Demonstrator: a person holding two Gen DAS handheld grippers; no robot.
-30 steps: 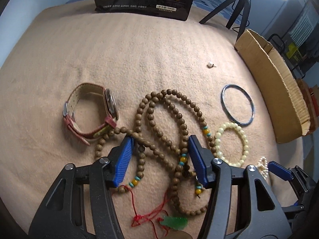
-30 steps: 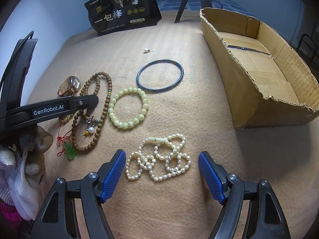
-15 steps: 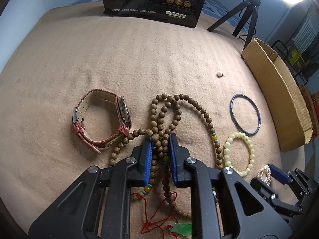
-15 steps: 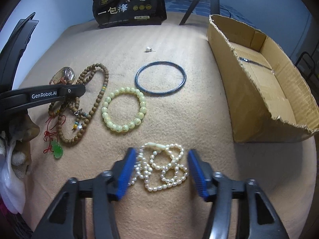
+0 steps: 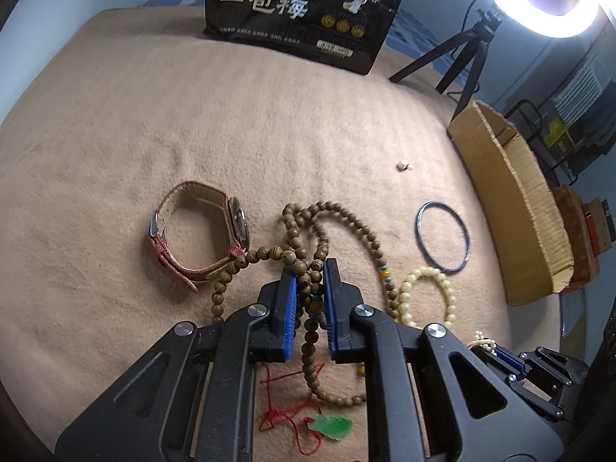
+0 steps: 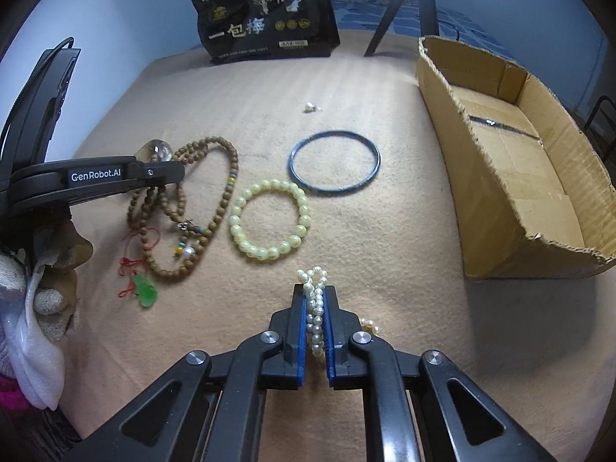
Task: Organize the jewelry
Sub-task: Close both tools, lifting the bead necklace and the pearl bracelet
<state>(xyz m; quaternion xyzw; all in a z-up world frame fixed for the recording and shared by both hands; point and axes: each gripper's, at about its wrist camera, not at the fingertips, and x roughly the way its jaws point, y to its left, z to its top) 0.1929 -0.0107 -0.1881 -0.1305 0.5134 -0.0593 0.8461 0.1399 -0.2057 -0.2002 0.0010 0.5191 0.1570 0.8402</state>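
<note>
Meanwhile, pinched a strand in each gripper, presumably to carry both to the cardboard box (image 6: pixel 512 177).

Left wrist: left gripper (image 5: pixel 310 300) jaws clamped on bunched loops of the wooden bead necklace (image 5: pixel 308 288), low on the tan blanket (image 5: pixel 192 115) beside the red-strapped watch (image 5: pixel 200 238); brown beads, red cord, green pendant trailing beneath. Right wrist: right gripper (image 6: pixel 315 331) jaws squeezed on the pearl strand (image 6: pixel 315 308), small white beads gathered upright between blue pads, box well apart to the right.

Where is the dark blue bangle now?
In the right wrist view the dark blue bangle lies flat on the blanket, between the pale green bracelet and the cardboard box.
</note>
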